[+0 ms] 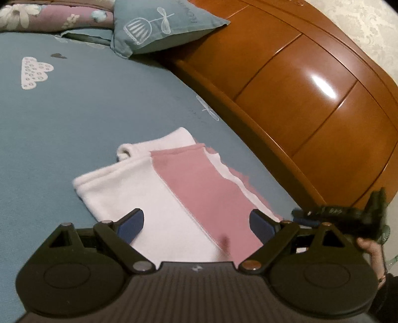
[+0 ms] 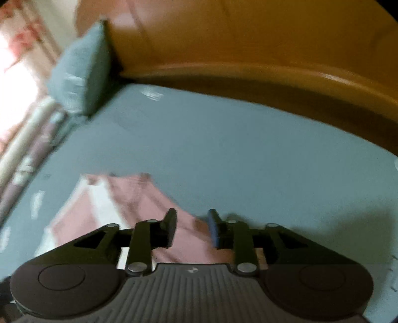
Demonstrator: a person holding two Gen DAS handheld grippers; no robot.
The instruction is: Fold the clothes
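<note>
Garment: a pink and white folded garment lay flat on the blue bed sheet, near the side of the bed that meets the wooden headboard. A white layer was on the left, a pink panel on the right, with a white edge and a pink edge peeking out beyond it.

Left tongs: the left tongs hovered over the near end of the garment, spread wide, with nothing between the blue pads.

Right tongs: the right tongs were over the near right corner of the garment, set at a moderate gap and empty; the picture from this side was blurred, so I could not tell whether the tips touched the cloth.

Hand: in the left wrist view, a hand held the other device at the right edge.

Pillow: a blue pillow with white line drawings leaned at the head of the bed against the headboard.

Bedding: a flowered quilt lay folded at the far edge beside the pillow.
</note>
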